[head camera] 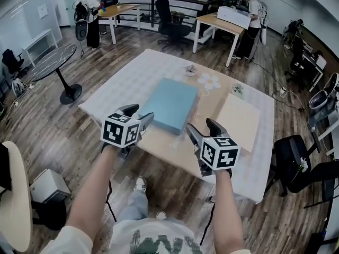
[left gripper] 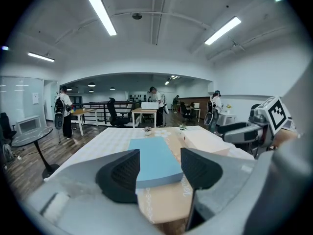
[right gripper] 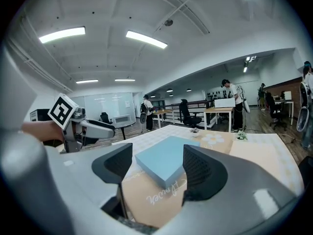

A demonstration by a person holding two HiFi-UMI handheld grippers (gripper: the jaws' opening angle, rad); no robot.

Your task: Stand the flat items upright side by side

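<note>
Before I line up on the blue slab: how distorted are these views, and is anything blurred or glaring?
Head view: fisheye bows the table edges, blue slab sharp, no glare. Left gripper view: black round vignette, fingers close and soft, slab clear. Right gripper view: same vignette, ceiling lights bright but off the slab.

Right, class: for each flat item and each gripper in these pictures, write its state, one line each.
Blue slab: lying flat, untouched.
Beige board: lying flat, apart from the blue slab.
Left gripper: jaws open, nothing held.
Right gripper: jaws open, nothing held.
</note>
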